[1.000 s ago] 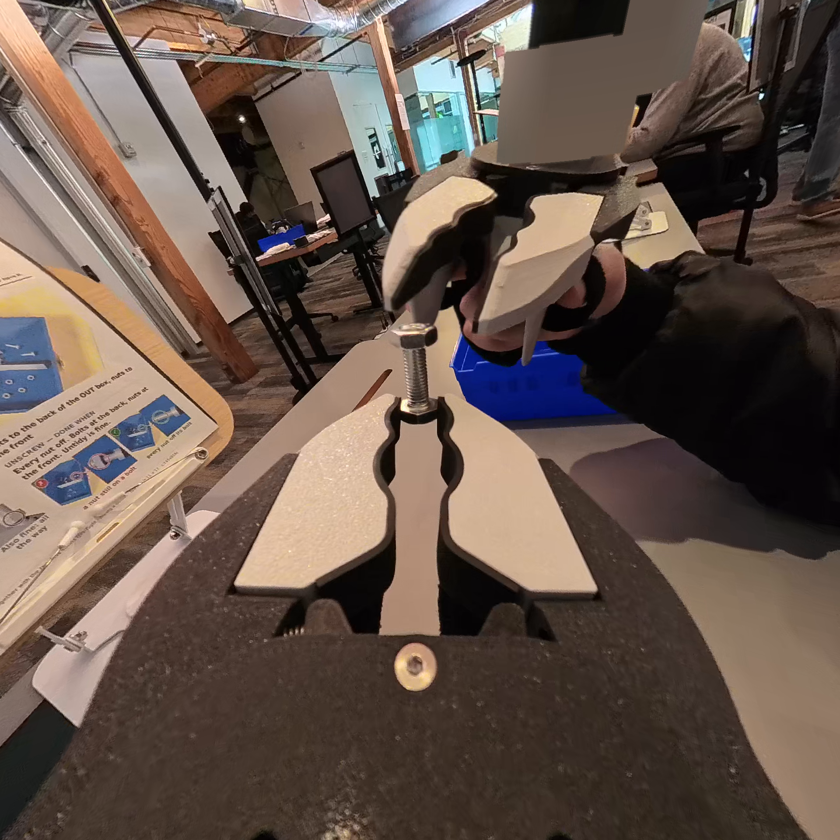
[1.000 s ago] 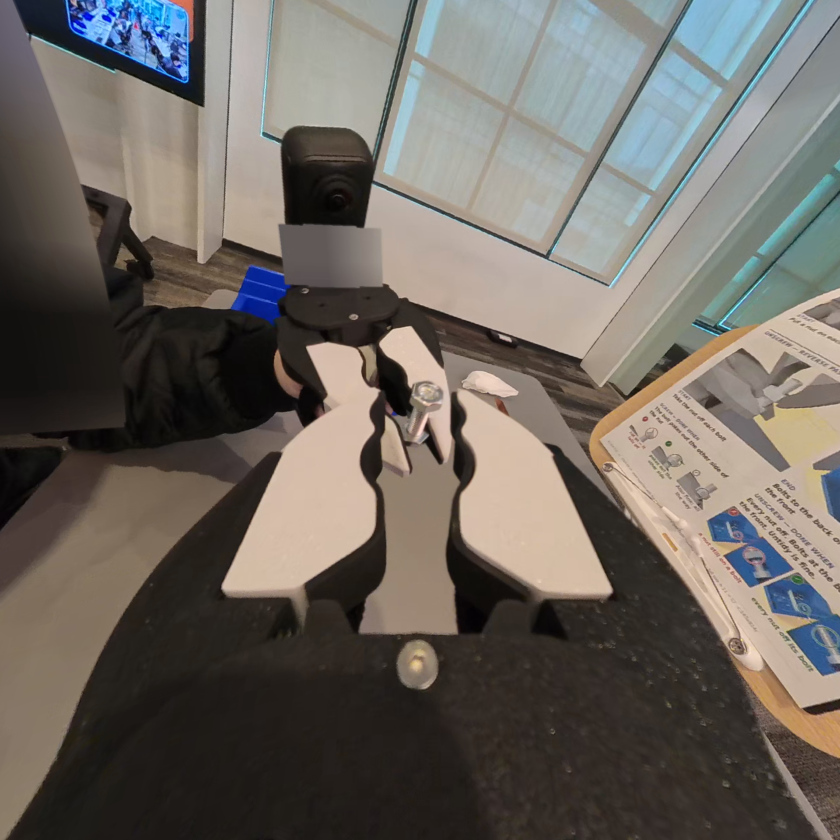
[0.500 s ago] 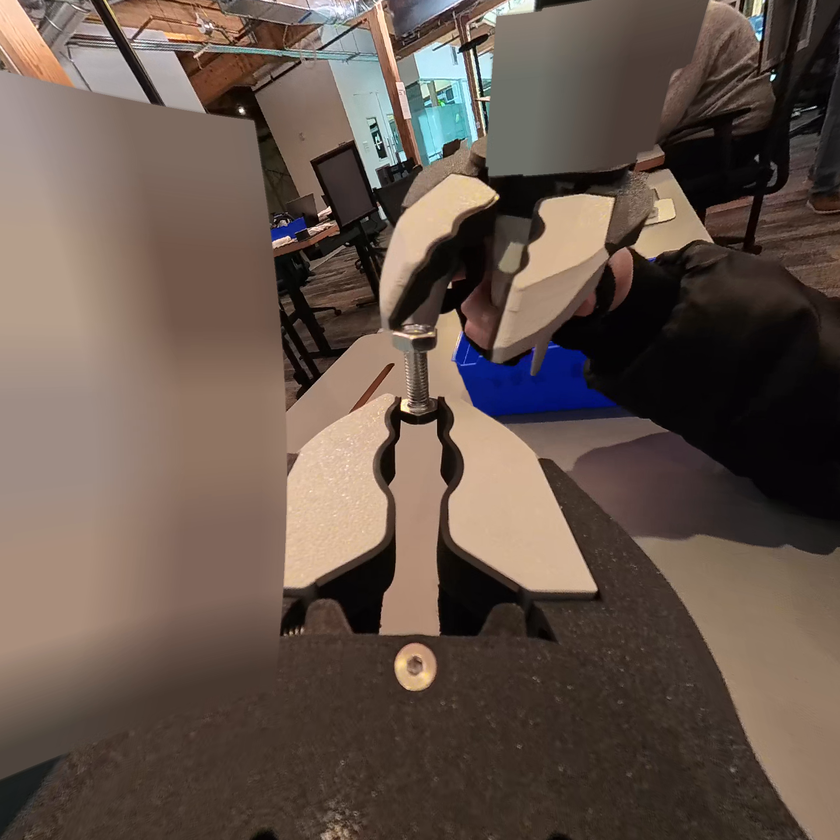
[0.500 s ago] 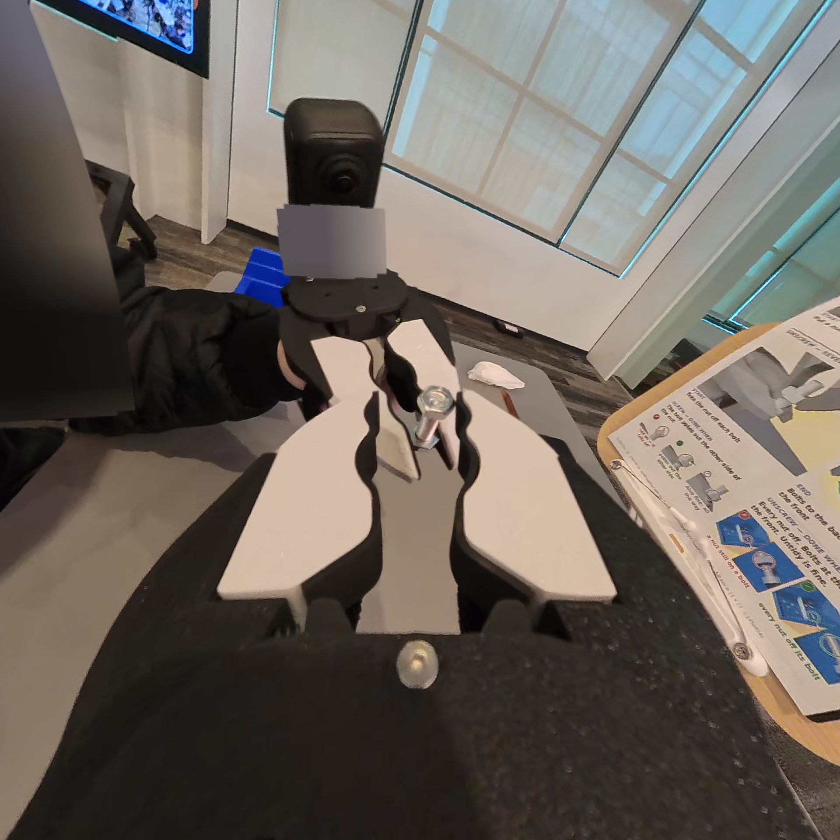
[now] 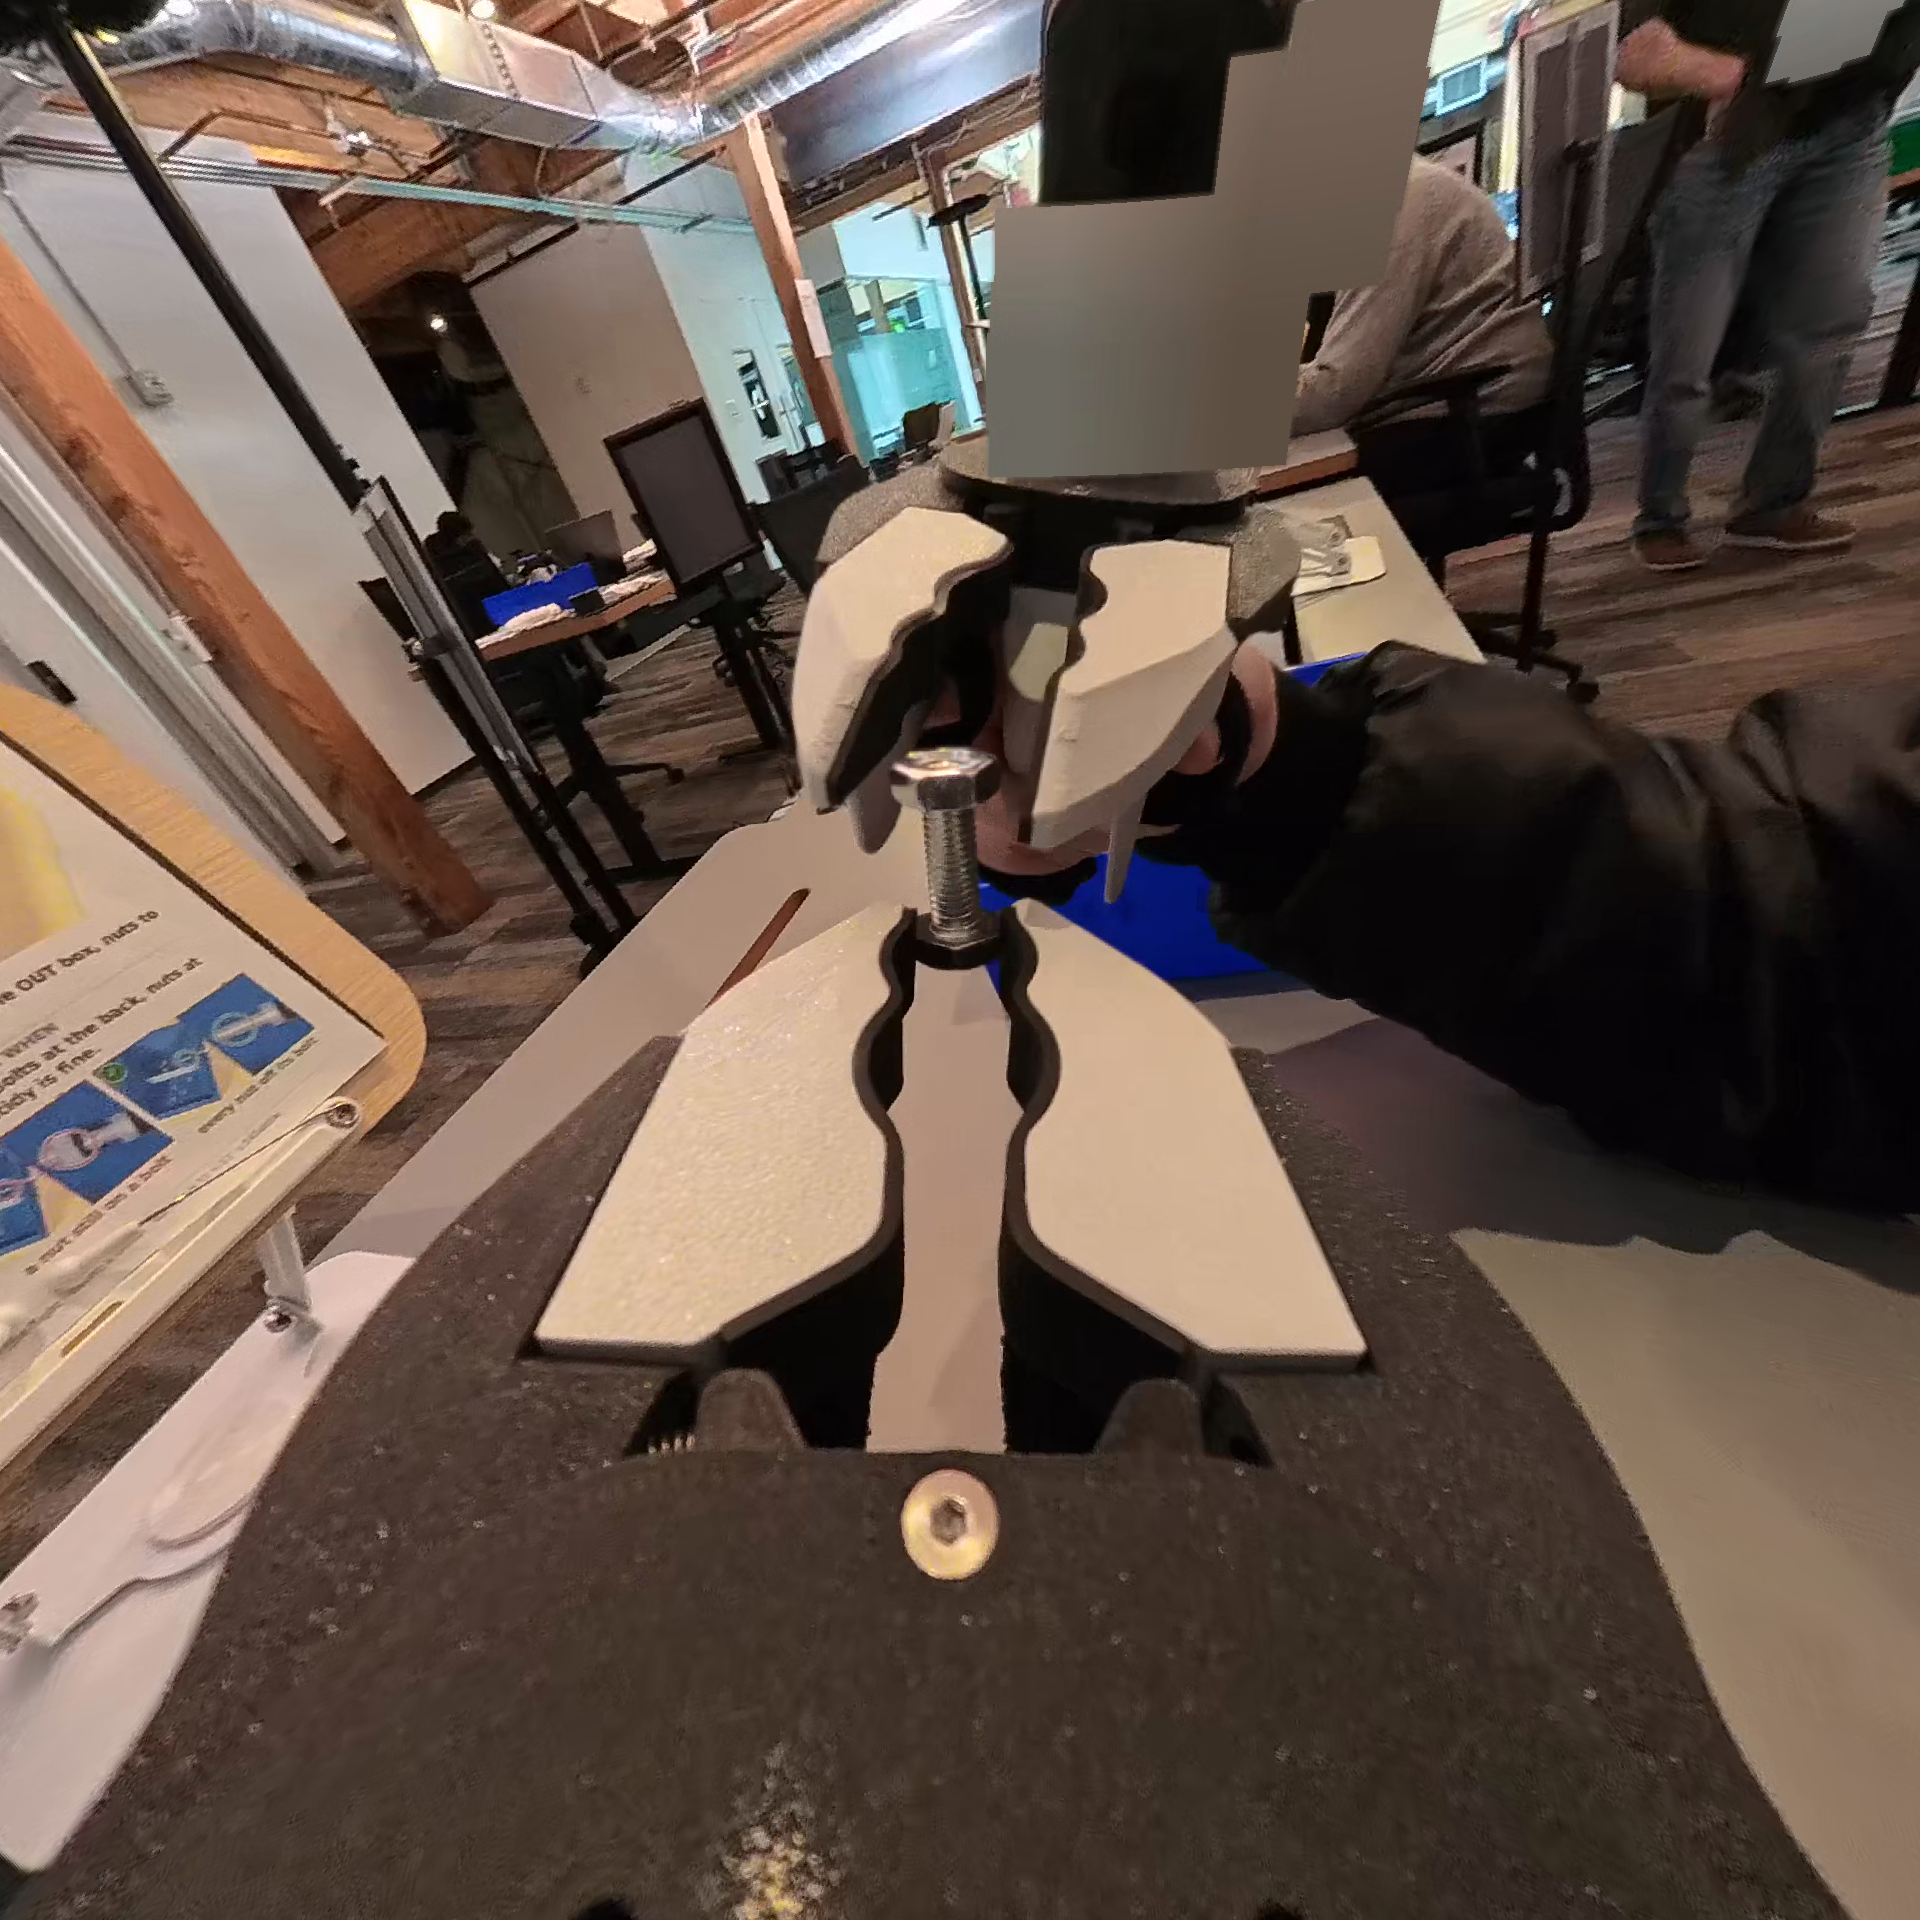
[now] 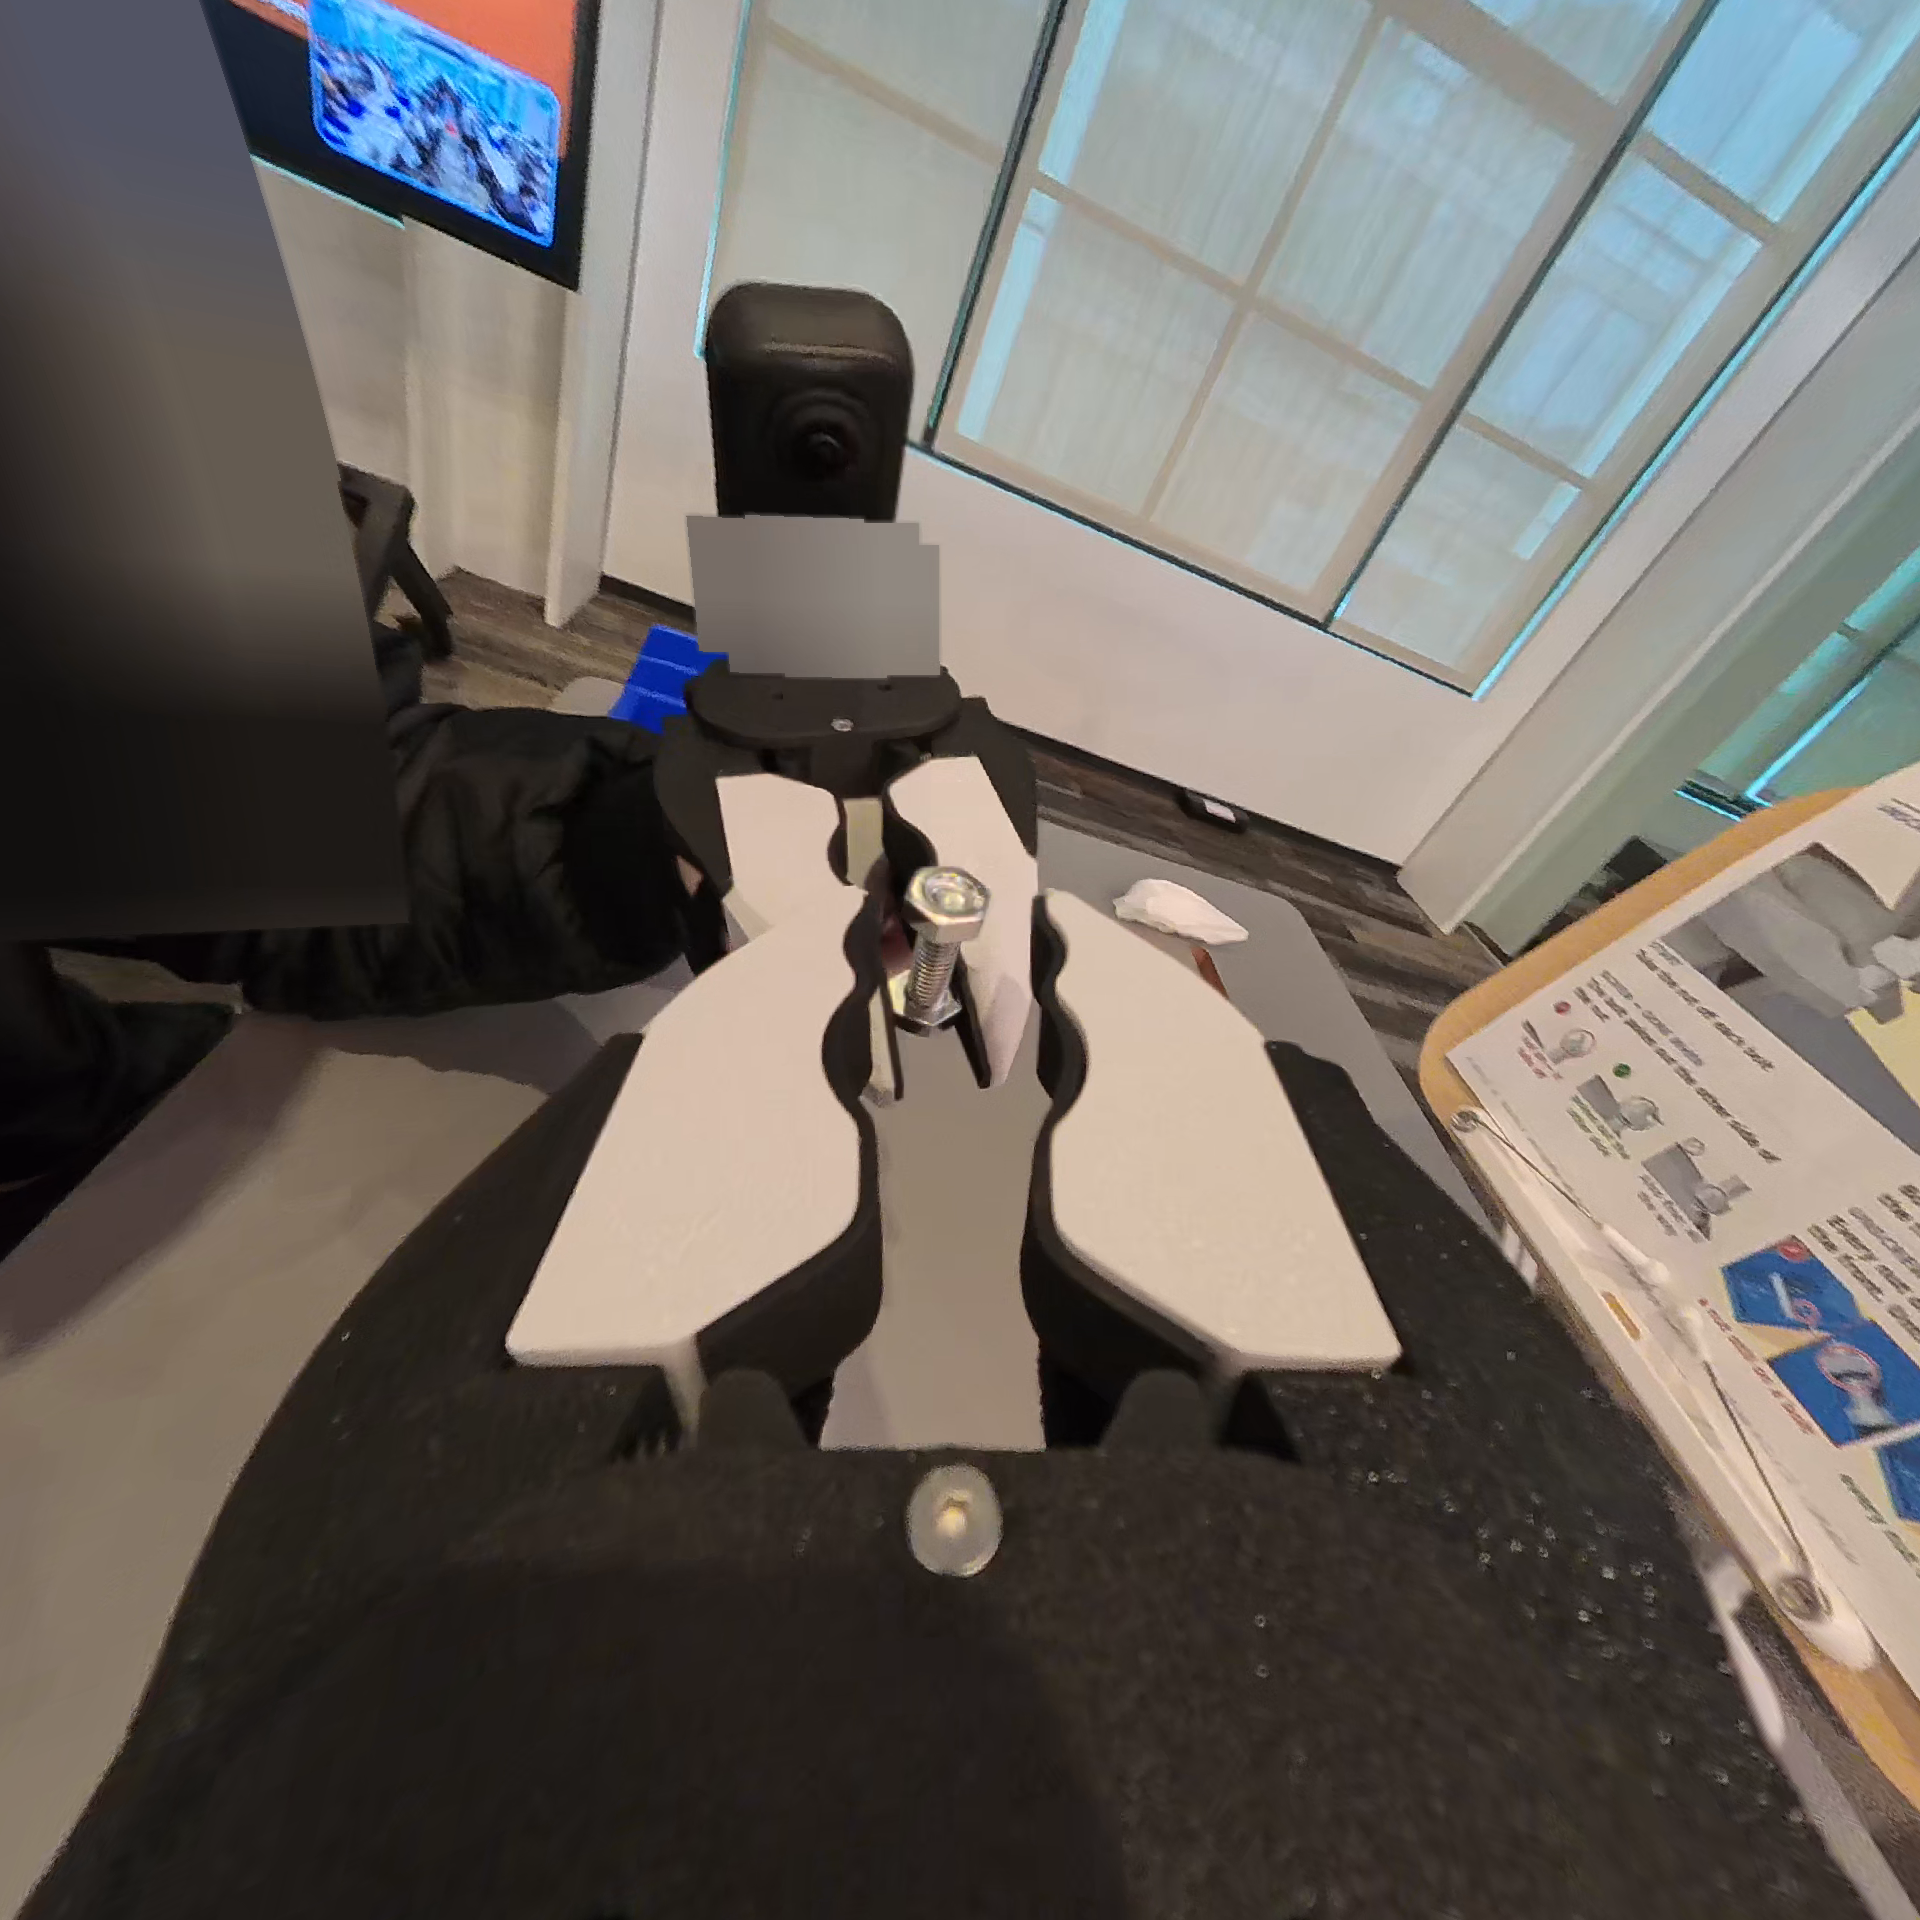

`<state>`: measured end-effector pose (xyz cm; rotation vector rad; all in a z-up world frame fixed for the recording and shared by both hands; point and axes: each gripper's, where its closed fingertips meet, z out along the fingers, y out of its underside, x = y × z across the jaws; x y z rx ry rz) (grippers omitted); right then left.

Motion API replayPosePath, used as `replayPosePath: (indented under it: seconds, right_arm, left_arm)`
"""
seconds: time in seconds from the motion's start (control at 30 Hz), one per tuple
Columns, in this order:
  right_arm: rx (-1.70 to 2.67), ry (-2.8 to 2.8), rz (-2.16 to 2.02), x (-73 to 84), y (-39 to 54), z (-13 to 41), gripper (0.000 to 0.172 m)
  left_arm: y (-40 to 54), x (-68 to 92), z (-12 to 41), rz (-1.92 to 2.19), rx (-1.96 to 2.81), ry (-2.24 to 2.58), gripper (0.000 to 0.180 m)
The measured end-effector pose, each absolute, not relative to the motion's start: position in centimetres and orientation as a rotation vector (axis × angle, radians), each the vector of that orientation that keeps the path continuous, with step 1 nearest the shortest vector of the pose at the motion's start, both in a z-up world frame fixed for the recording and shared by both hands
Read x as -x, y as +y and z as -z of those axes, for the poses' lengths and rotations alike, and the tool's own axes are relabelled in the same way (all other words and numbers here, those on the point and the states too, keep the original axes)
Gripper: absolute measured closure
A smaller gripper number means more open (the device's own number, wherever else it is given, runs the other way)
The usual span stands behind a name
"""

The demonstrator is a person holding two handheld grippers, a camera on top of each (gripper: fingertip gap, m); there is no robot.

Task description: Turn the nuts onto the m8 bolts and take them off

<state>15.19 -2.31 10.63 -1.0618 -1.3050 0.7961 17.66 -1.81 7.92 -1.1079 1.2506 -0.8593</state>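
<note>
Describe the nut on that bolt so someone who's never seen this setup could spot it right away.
Start at the grey table, where two hand-held grippers meet tip to tip. Between them a silver bolt stands upright, hex head on top. The nut is the small silver hexagon at the thread's bottom end, clamped in the left gripper; the head, up by the open right gripper, is larger.

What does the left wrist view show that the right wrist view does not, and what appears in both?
Only the left wrist view shows the blue bin, the dark monitor, wooden posts, ceiling ducts and people at the desks behind.

Only the right wrist view shows the large window, the wall screen, the white crumpled scrap on the table and the camera atop the left gripper.

Both show the bolt standing head up, the nut at its lower end clamped by the left gripper, the right gripper open around the bolt head, the grey table and the instruction sheet.
</note>
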Motion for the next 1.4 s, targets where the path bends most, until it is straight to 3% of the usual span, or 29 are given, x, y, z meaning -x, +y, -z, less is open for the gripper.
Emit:
replayPosePath:
  seconds: [0.37, 0.77, 0.9, 1.07, 1.2, 1.33, 1.4]
  right_arm:
    - [1.012, -1.327, -0.889, -15.5, -3.6, -11.2, 0.157]
    - [1.108, -1.123, -0.732, -14.5, -0.6, -12.3, 0.158]
    - [1.168, -1.102, -0.702, -14.3, 0.0, -12.0, 0.150]
    - [1.166, -1.076, -0.739, -14.9, 0.0, -12.5, 0.155]
    - [1.135, -1.074, -0.752, -14.6, 0.0, -12.5, 0.142]
    - [1.147, -1.149, -0.796, -14.3, -0.8, -11.8, 0.140]
    - [1.149, -1.167, -0.789, -14.6, -1.0, -11.7, 0.149]
  left_arm:
    - [-2.8, -17.9, -7.8, 0.912, 1.090, 1.289, 0.165]
    - [0.6, -16.8, -9.0, 0.713, 1.198, 1.092, 0.165]
    - [1.7, -16.3, -8.8, 0.671, 1.240, 1.050, 0.165]
    - [2.0, -16.0, -9.0, 0.718, 1.244, 1.024, 0.165]
    - [1.1, -16.6, -9.0, 0.728, 1.215, 1.070, 0.165]
    - [1.2, -16.5, -8.8, 0.707, 1.220, 1.073, 0.165]
    - [1.7, -16.2, -8.9, 0.708, 1.234, 1.050, 0.165]
